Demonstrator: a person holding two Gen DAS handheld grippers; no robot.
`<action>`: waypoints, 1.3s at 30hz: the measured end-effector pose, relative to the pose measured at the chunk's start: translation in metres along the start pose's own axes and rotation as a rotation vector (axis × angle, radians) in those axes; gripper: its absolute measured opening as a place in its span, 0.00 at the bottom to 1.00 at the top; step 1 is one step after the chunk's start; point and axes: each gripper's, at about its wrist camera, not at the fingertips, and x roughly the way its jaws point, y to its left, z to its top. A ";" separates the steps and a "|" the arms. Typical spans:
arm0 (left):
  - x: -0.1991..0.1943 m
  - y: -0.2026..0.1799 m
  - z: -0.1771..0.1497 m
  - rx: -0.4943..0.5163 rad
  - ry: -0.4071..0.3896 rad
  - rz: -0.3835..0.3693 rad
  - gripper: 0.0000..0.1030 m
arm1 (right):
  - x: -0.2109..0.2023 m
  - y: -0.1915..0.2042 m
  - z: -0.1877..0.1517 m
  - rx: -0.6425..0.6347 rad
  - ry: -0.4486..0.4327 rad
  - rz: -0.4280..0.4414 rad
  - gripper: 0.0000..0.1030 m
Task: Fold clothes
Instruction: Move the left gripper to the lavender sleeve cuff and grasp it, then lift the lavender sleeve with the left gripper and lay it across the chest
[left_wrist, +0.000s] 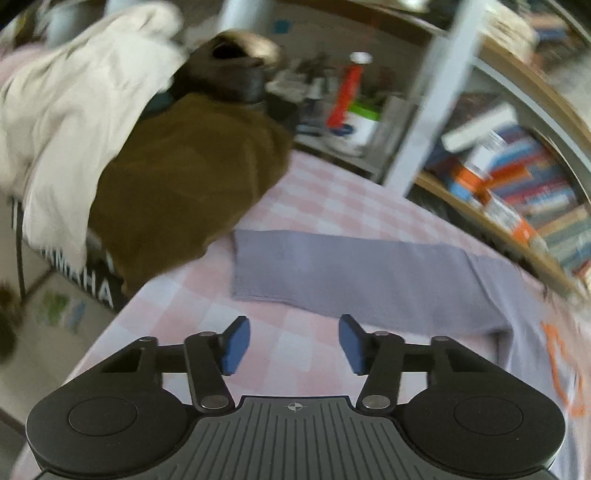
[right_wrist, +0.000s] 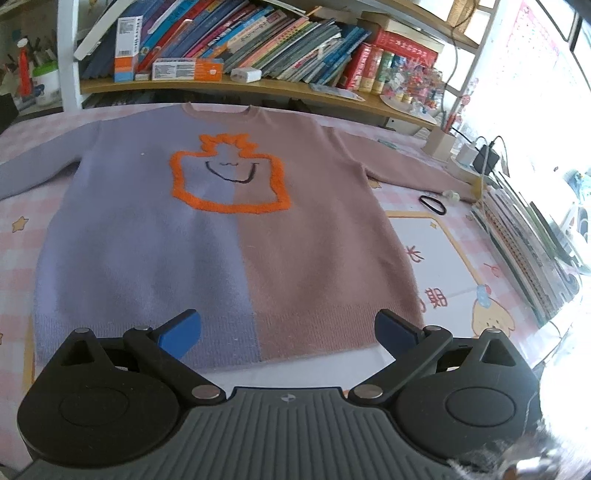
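Note:
A sweater (right_wrist: 221, 240), lilac on its left half and dusty pink on its right, lies flat and face up on the pink checked table, with an orange outlined smiling figure (right_wrist: 229, 177) on the chest. Both sleeves are spread out sideways. My right gripper (right_wrist: 288, 332) is open above the hem, holding nothing. In the left wrist view the lilac sleeve (left_wrist: 351, 273) stretches across the table just beyond my left gripper (left_wrist: 293, 345), which is open and empty over the checked cloth (left_wrist: 295, 206). The sleeve's cuff (left_wrist: 255, 266) is ahead and left of the fingers.
Bookshelves (right_wrist: 258, 44) run along the table's far edge. A black hair tie (right_wrist: 432, 204), chargers (right_wrist: 484, 158) and stacked books (right_wrist: 528, 251) sit on the right. Beyond the table's left edge, brown (left_wrist: 184, 184) and white (left_wrist: 81, 110) garments are piled over a black Yamaha object (left_wrist: 88, 284).

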 end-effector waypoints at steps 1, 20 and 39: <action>0.004 0.004 0.002 -0.034 0.001 0.002 0.41 | 0.000 -0.002 -0.001 0.008 0.003 -0.008 0.98; 0.054 -0.011 0.027 -0.192 0.021 -0.113 0.36 | 0.000 -0.024 -0.010 0.064 0.049 -0.092 0.98; 0.042 -0.021 0.033 -0.236 -0.052 -0.062 0.03 | 0.010 -0.032 -0.003 0.052 0.019 -0.060 0.98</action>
